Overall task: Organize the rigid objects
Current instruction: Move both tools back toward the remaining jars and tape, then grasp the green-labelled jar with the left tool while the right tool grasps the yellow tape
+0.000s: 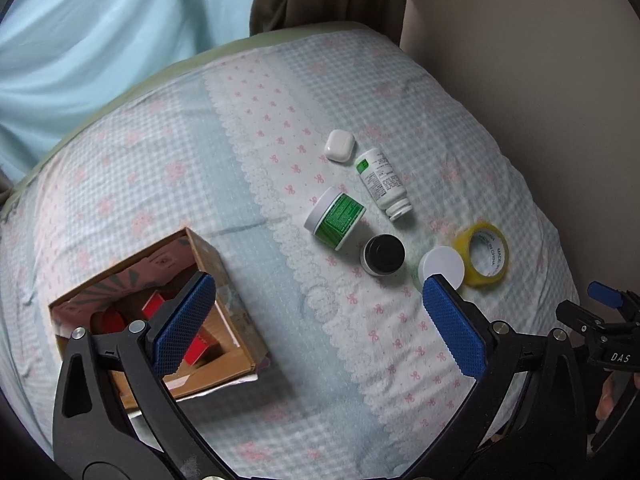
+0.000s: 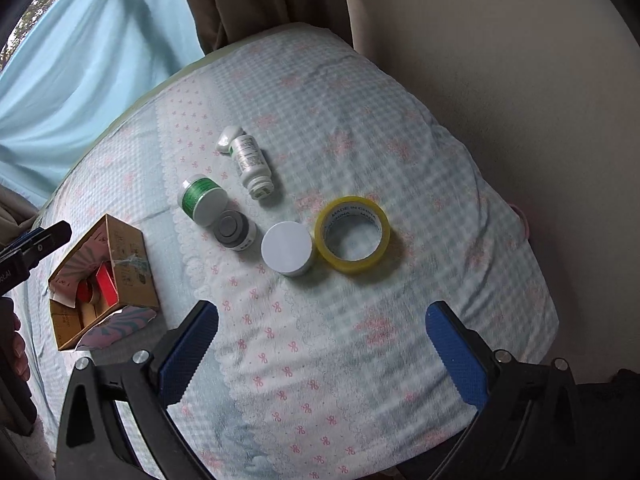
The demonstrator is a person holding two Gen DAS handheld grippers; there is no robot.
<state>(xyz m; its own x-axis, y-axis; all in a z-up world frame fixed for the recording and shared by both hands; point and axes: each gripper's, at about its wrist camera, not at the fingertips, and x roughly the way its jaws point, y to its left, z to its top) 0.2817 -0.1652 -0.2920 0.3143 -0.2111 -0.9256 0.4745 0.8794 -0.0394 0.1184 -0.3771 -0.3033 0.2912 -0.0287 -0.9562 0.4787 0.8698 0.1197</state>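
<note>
My left gripper (image 1: 320, 328) and right gripper (image 2: 322, 354) both gape empty | cardboard box (image 1: 216, 264) holds red items | six things left on bed (image 2: 400, 128)

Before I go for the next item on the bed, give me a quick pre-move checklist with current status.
1. Left gripper open and holding nothing: ok.
2. Right gripper open and holding nothing: ok.
3. Cardboard box open on top, with red items already inside: ok; remaining room cannot tell.
4. Yellow tape roll lying flat, clear of the white-lidded jar beside it: ok.
5. Green-labelled jar and white bottle upright: not ok, both lie on their sides.
6. Black-capped jar apart from the green-labelled jar: cannot tell, they look very close.
</note>
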